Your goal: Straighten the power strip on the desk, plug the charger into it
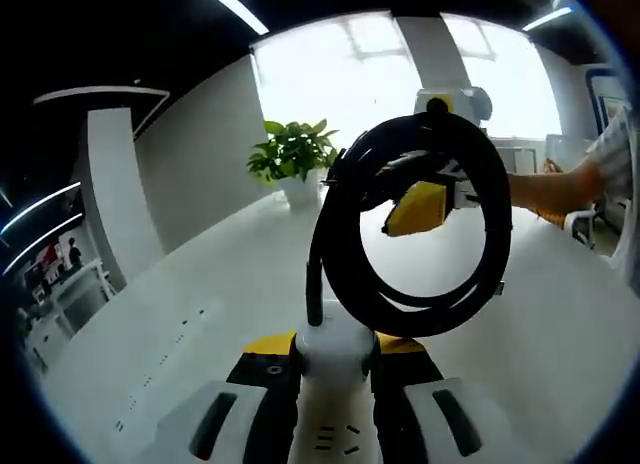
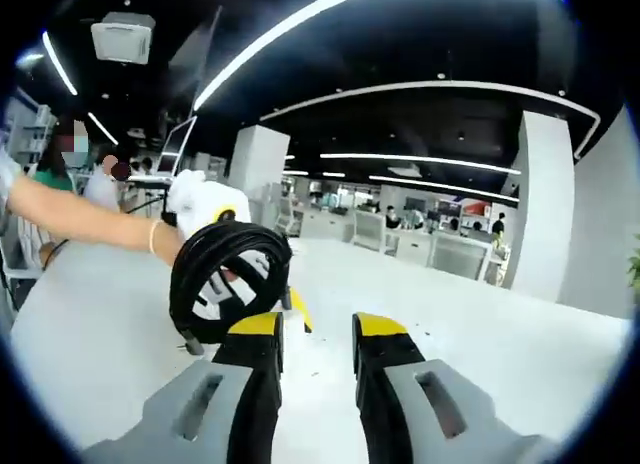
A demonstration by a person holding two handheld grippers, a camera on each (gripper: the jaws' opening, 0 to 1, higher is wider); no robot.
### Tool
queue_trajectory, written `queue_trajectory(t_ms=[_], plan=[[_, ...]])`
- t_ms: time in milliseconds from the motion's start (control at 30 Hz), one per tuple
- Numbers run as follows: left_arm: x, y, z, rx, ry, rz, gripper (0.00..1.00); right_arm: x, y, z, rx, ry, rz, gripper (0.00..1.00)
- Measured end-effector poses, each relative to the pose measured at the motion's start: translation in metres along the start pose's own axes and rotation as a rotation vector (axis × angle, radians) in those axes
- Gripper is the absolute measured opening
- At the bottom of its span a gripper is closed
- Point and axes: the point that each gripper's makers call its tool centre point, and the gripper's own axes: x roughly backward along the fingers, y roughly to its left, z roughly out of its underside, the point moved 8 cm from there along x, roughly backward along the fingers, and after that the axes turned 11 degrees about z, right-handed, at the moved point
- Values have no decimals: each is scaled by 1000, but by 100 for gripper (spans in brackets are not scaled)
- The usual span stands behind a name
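Between the clenched fingers of the left gripper (image 1: 335, 424), the white power strip (image 1: 335, 384) was held at its cord end, above the white surface (image 1: 180, 314). Its black cord (image 1: 415, 224) was seen coiled in a loop rising ahead. The right gripper (image 1: 420, 206) was seen just behind that coil. In the right gripper view, the right gripper (image 2: 318, 369) was seen with fingers parted and nothing between them, beside the coil (image 2: 225, 279). A potted plant (image 1: 293, 159) was noted further back.
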Motion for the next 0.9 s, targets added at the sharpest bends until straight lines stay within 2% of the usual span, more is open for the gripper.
queue_trajectory(t_ms=[67, 300, 500, 767, 900], plan=[[0, 0, 0, 1, -5, 0, 26, -5, 3, 1, -24, -15, -19, 38], [0, 1, 0, 12, -18, 1, 26, -18, 8, 2, -100, -51, -23, 37], [0, 2, 0, 20, -27, 2, 26, -29, 14, -5, -182, -100, -44, 37], [-1, 2, 0, 18, -25, 3, 26, -43, 22, -13, -193, -143, -100, 36], [-1, 1, 1, 9, -21, 2, 26, -48, 23, -13, -168, -160, -82, 23]])
